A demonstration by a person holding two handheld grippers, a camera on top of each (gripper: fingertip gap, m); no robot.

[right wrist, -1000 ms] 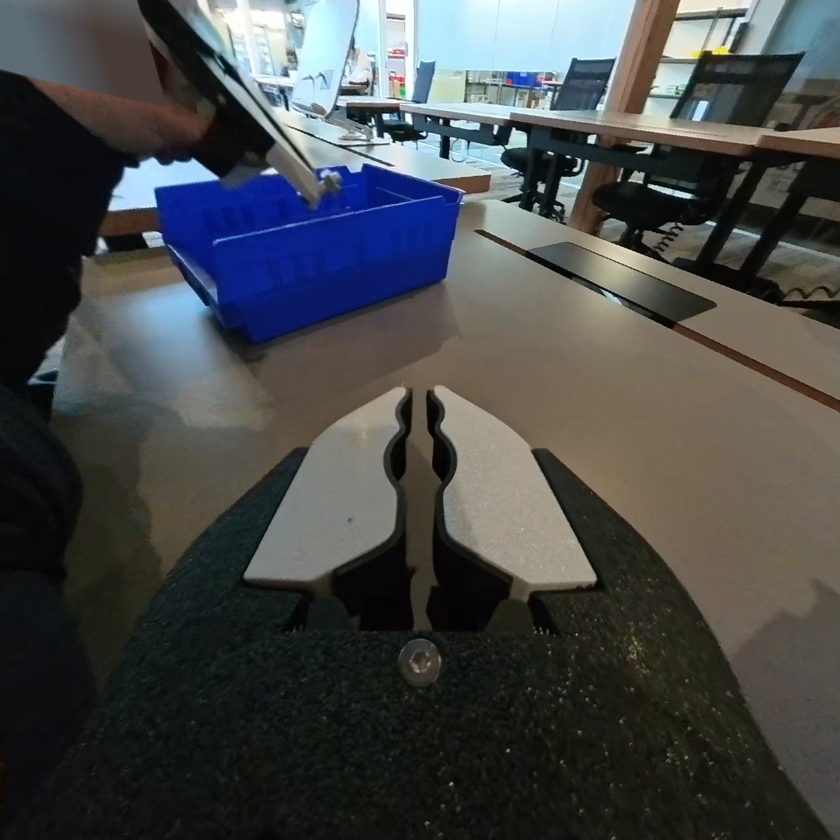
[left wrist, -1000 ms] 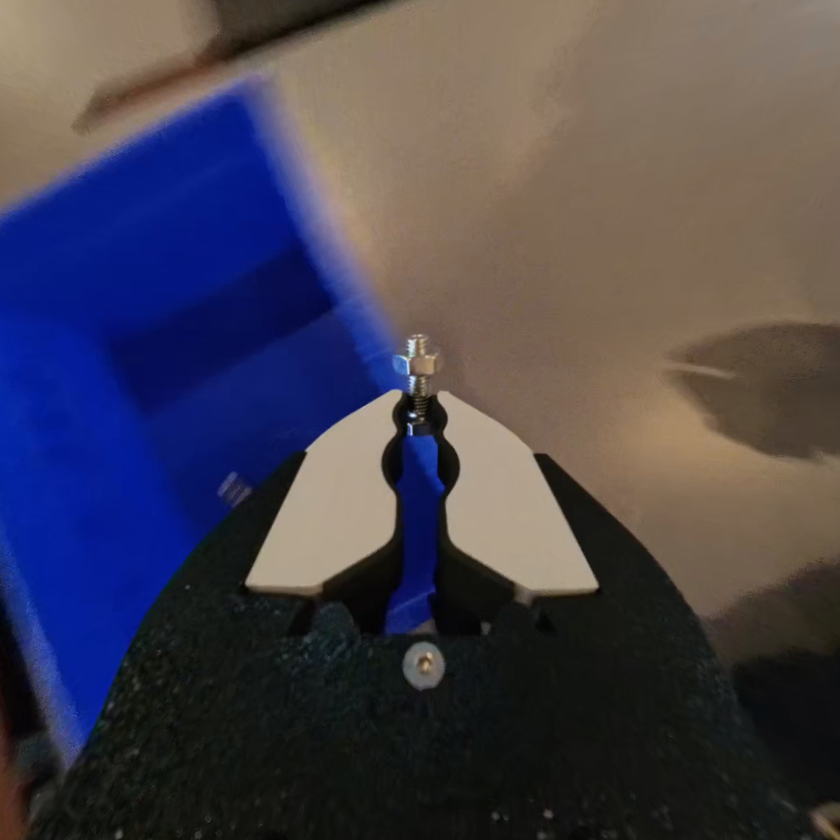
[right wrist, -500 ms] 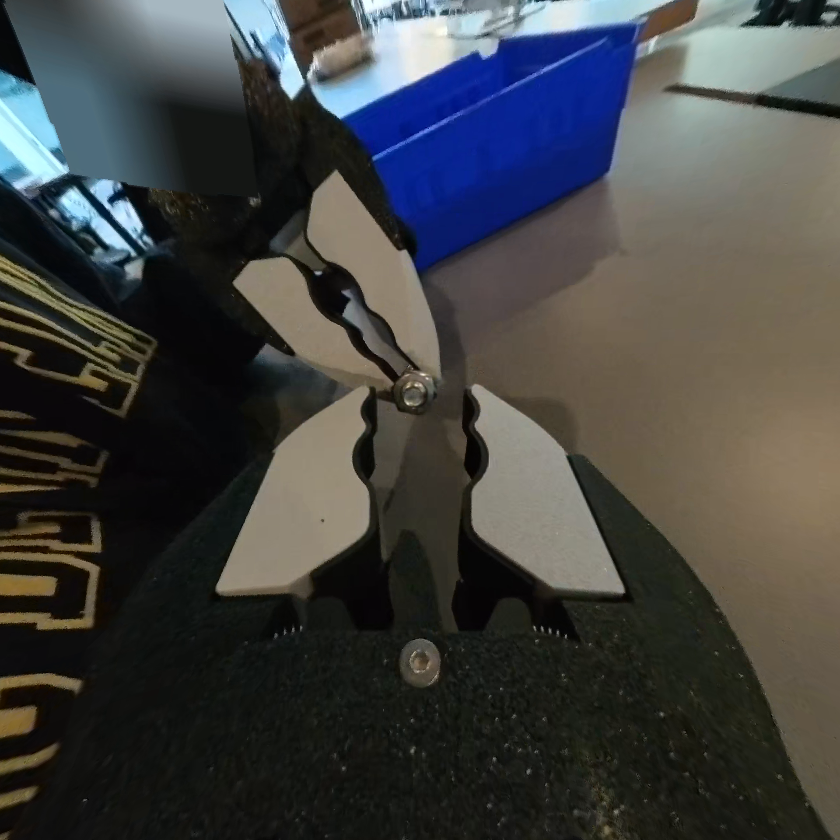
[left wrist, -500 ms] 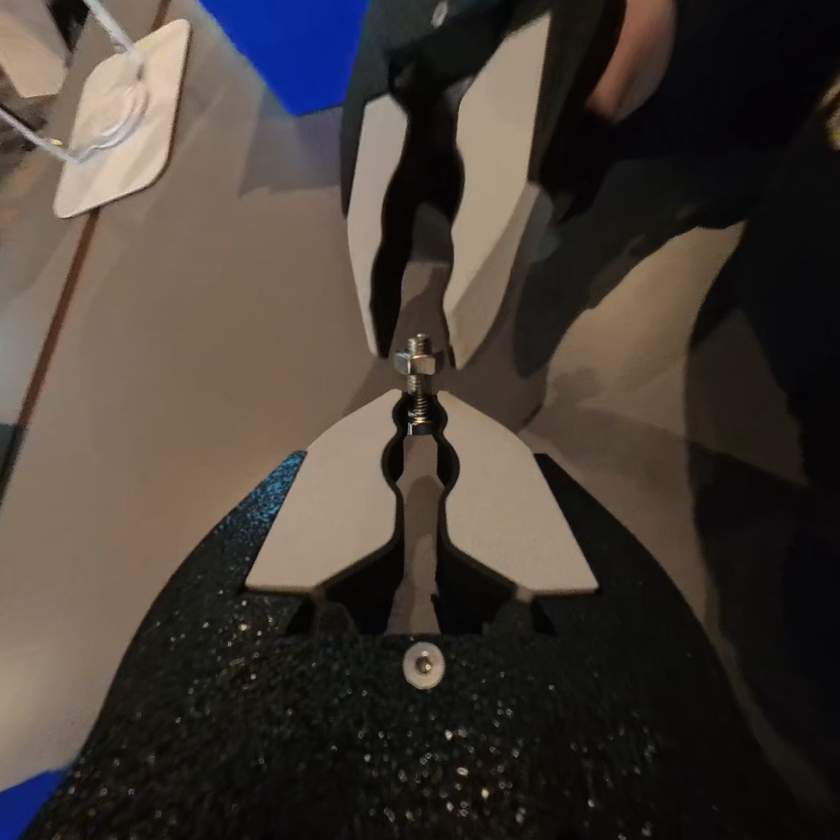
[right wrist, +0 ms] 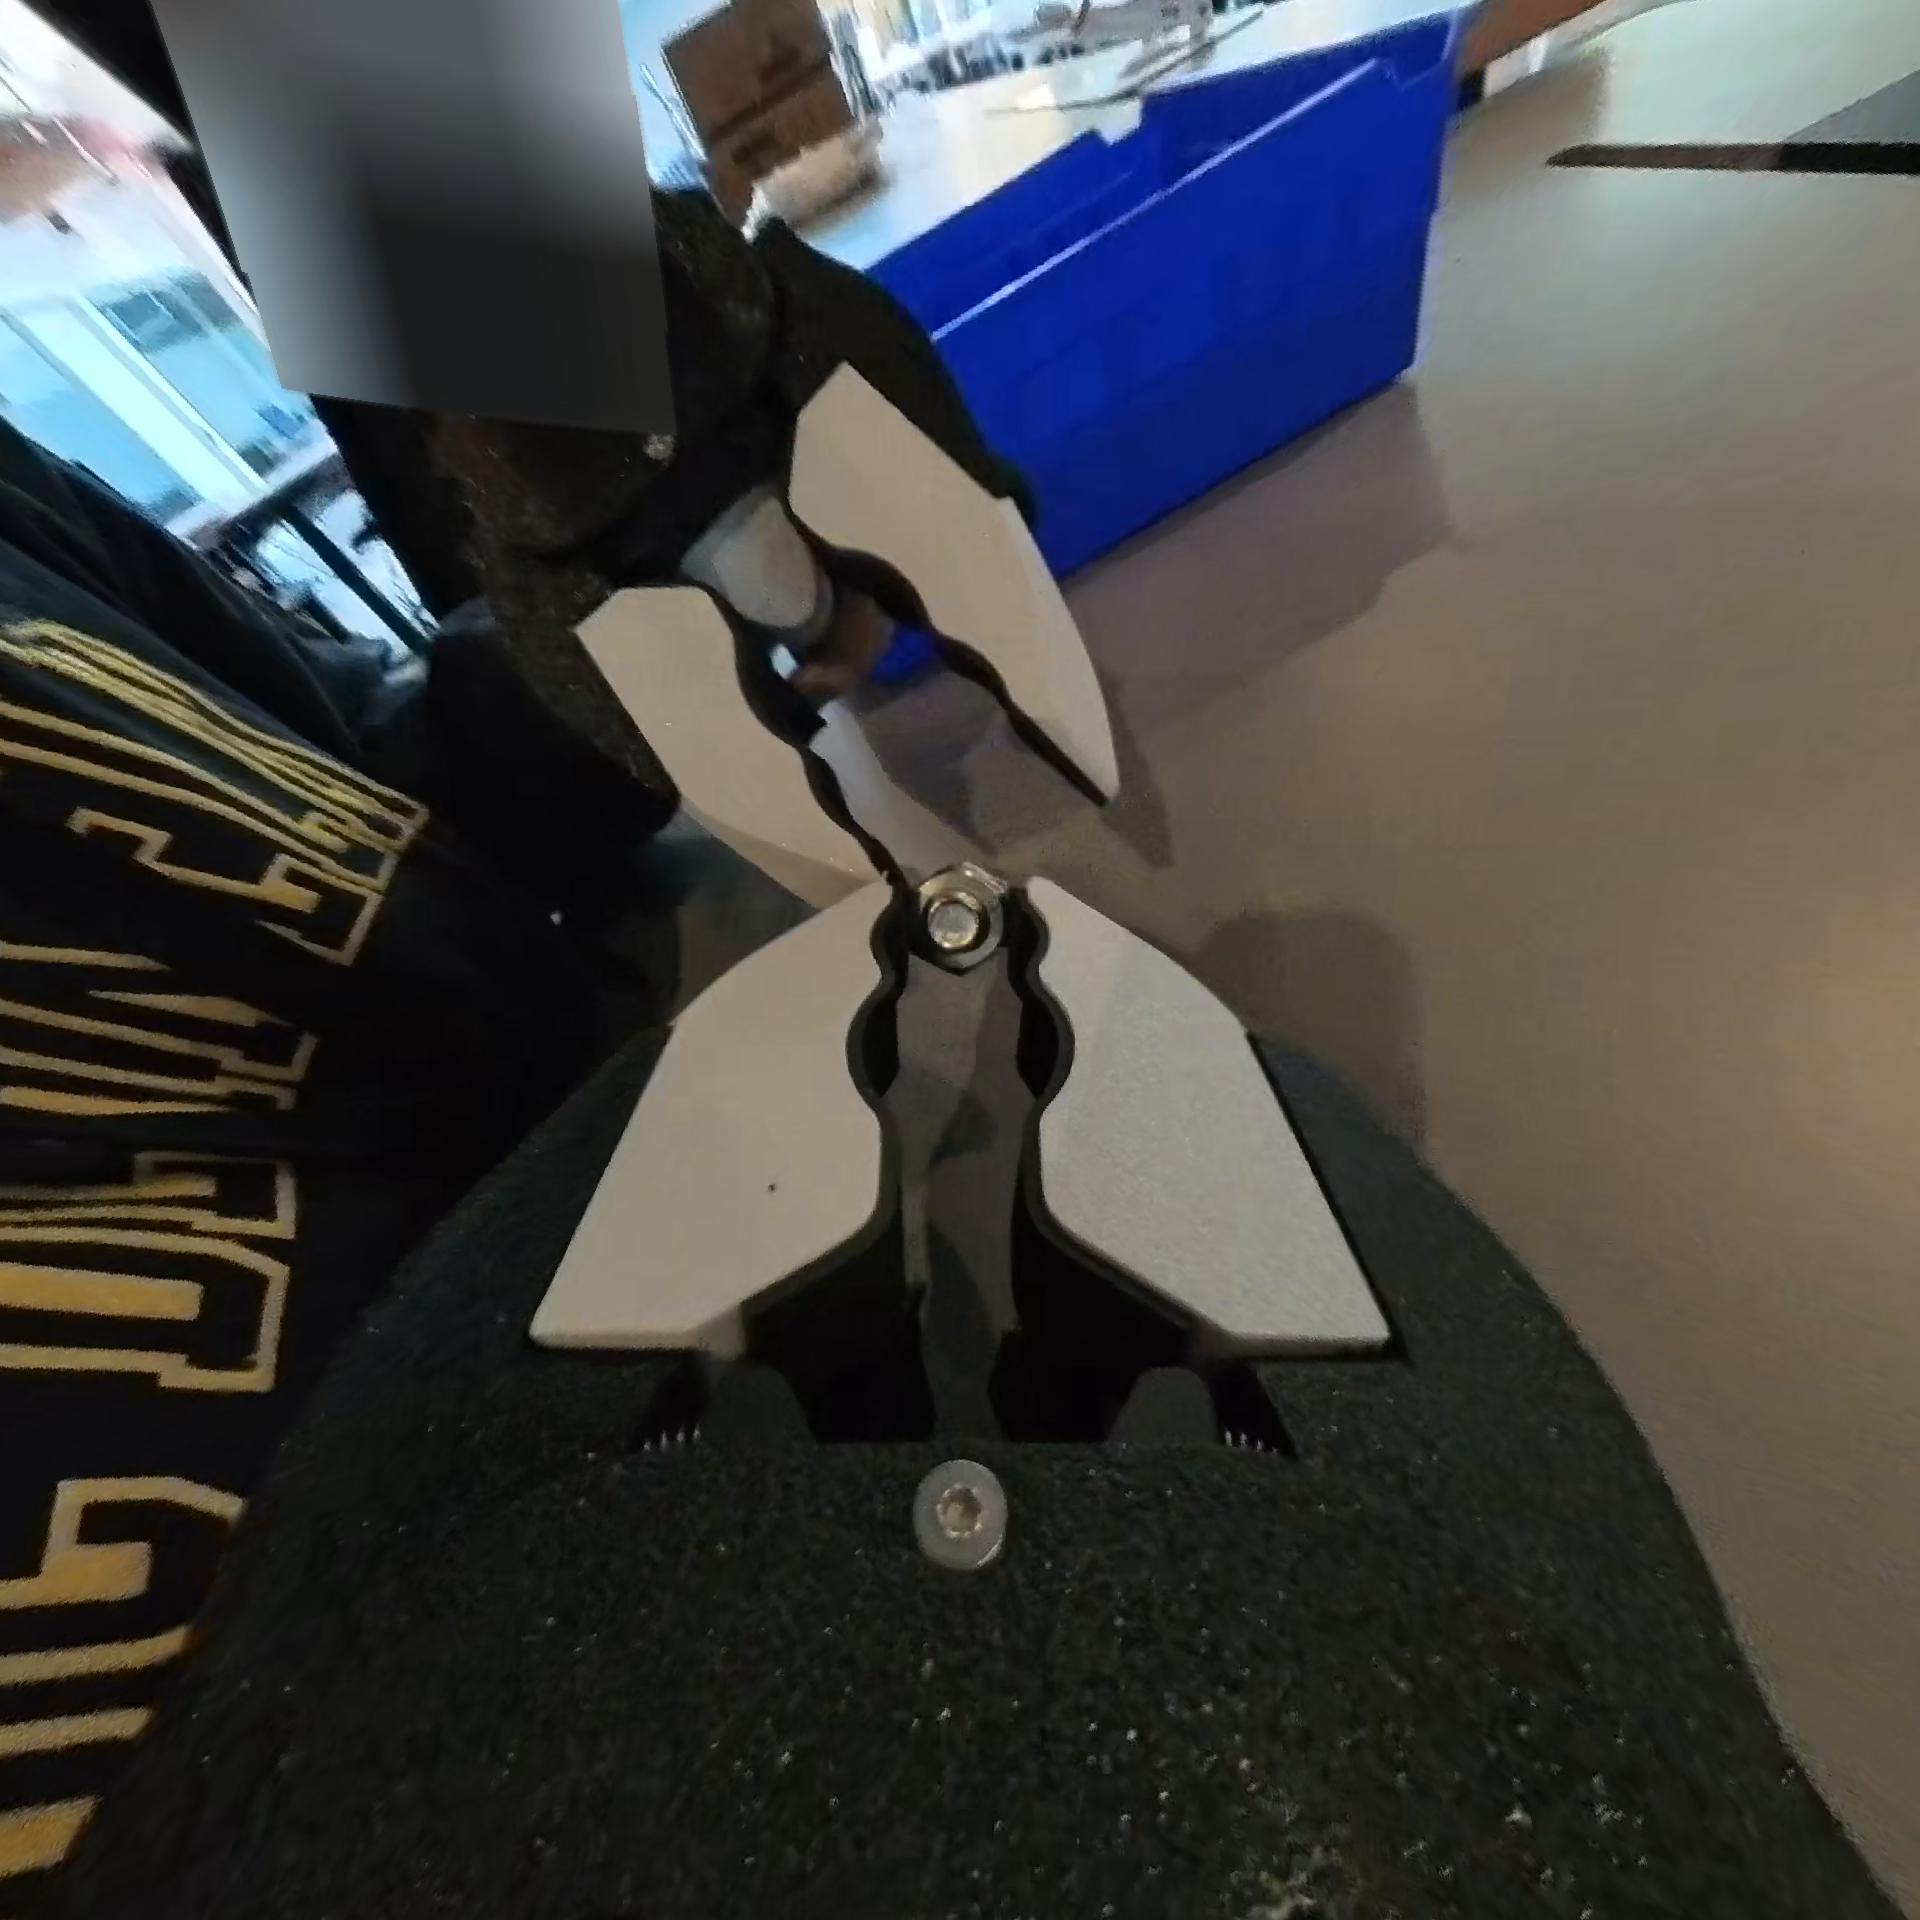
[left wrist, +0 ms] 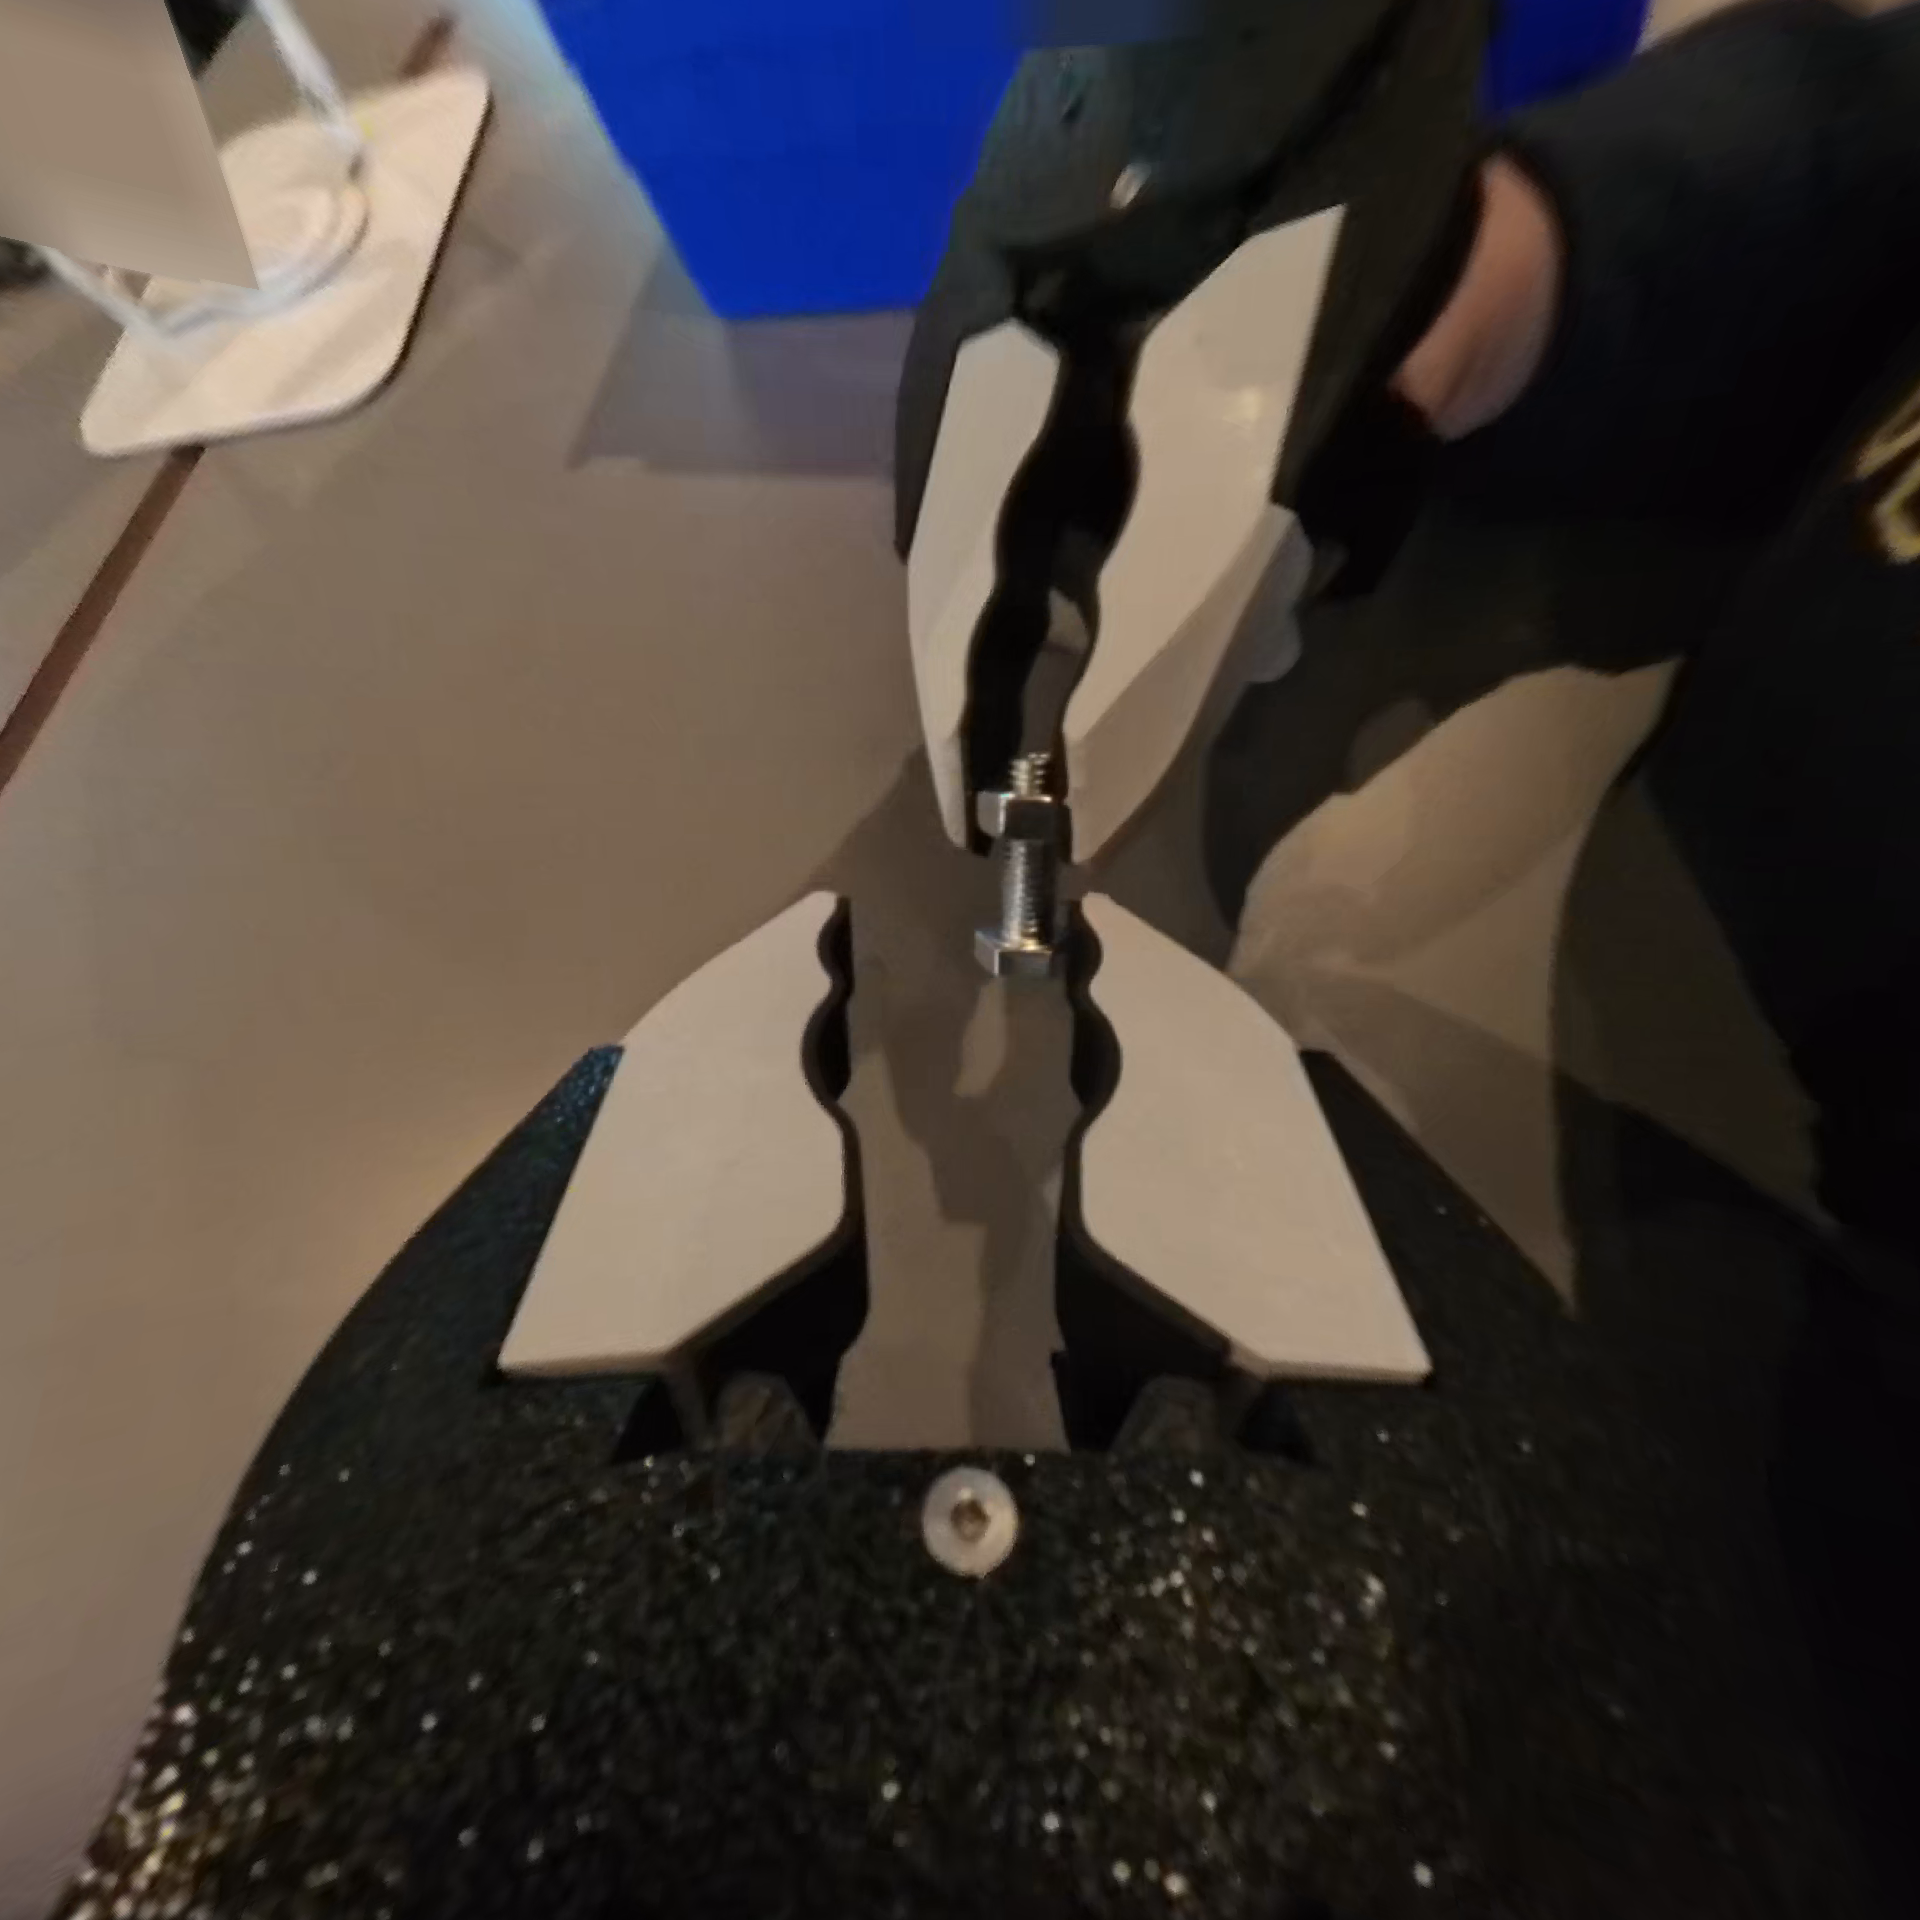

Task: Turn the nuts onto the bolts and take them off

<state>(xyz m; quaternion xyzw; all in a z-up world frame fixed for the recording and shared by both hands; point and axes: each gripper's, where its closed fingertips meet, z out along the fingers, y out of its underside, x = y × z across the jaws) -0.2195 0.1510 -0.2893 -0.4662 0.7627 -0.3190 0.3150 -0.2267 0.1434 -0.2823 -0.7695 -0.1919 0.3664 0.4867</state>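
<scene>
A short silver bolt (left wrist: 1023, 899) carries a hex nut (left wrist: 1023, 821) near its threaded end. My right gripper (left wrist: 1023, 831) comes from above in the left wrist view and is shut on the nut. In the right wrist view its jaws (right wrist: 956, 904) clamp the nut (right wrist: 956, 925), seen end-on. My left gripper (left wrist: 958, 902) is open, with its fingers spread to either side of the bolt head (left wrist: 1013, 951), which hangs close to its right finger. It also shows in the right wrist view (right wrist: 992, 831), open just beyond the nut. All is held above the table.
A blue plastic bin (right wrist: 1195, 343) stands on the grey-brown table (right wrist: 1610, 727) behind the grippers and also shows in the left wrist view (left wrist: 810, 156). A white stand base (left wrist: 281, 312) lies far left. A person's dark garment with gold lettering (right wrist: 156, 935) is close on the left. The tips of both grippers are at nearly the same place.
My left gripper carried the bolt away from the bin to the right gripper. The right gripper opened, then shut on the nut. The left gripper has opened and let go of the bolt.
</scene>
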